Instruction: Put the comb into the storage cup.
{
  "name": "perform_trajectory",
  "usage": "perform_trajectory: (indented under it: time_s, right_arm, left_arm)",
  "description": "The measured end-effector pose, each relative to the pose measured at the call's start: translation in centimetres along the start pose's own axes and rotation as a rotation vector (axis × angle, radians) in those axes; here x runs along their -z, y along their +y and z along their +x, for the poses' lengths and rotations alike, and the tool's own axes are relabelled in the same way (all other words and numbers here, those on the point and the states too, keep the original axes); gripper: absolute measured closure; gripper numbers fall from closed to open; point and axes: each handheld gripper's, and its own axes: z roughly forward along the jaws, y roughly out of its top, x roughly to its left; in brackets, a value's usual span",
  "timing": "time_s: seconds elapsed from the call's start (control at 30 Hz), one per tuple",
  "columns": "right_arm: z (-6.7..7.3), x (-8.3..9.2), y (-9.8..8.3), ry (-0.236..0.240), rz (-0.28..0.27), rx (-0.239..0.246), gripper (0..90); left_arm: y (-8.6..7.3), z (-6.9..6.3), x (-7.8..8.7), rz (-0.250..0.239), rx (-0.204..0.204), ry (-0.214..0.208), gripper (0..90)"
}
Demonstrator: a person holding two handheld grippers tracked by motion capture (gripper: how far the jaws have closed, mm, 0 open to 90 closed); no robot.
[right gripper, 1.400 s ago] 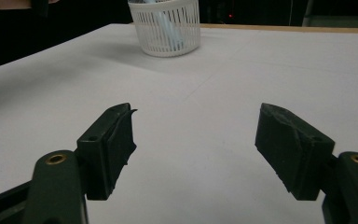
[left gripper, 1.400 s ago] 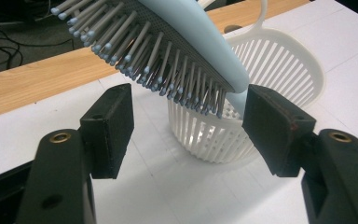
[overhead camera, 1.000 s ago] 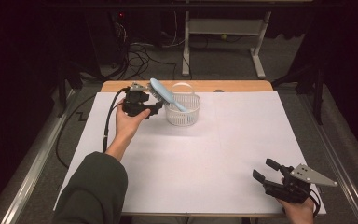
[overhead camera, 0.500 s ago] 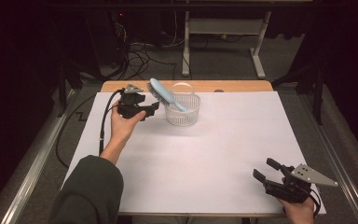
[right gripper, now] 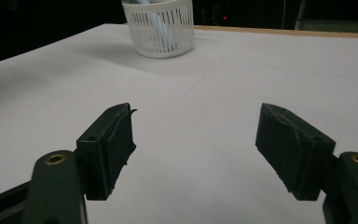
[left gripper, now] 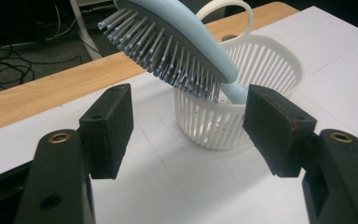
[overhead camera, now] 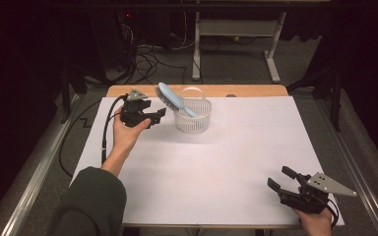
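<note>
A light blue hairbrush (overhead camera: 173, 98) leans in a white slatted basket (overhead camera: 193, 117) at the table's back, handle down, bristled head sticking out to the left. My left gripper (overhead camera: 158, 115) hovers just left of the basket, open, nothing between its jaws. In the left gripper view the hairbrush (left gripper: 177, 44) head hangs above and beyond the jaws, with the basket (left gripper: 242, 93) behind; my left gripper (left gripper: 189, 126) stands apart from both. My right gripper (overhead camera: 281, 179) rests open near the front right corner. In the right gripper view it (right gripper: 196, 151) faces bare table, the basket (right gripper: 159, 25) far off.
White paper (overhead camera: 216, 167) covers the table, with a wooden strip (overhead camera: 256, 91) at the back edge. Behind the table stand a white desk frame (overhead camera: 236, 44) and floor cables (overhead camera: 142, 59). A metal rail (overhead camera: 34, 177) runs along the left side.
My left gripper has drawn back slightly to the left, away from the basket and brush. The right gripper has stayed put.
</note>
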Motion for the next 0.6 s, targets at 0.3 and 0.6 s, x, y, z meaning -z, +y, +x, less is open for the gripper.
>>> perform_trajectory:
  time_s: [0.3,0.6]
  right_arm:
    - [-0.1,0.0,0.0,-0.009,0.001,-0.001,28.4]
    - [-0.2,0.1,0.0,-0.014,0.0,0.0,28.4]
  left_arm:
    - [-0.4,0.1,0.6,-0.009,0.0,-0.003,34.3]
    - [-0.6,0.0,1.4,-0.019,-0.009,-0.005,34.3]
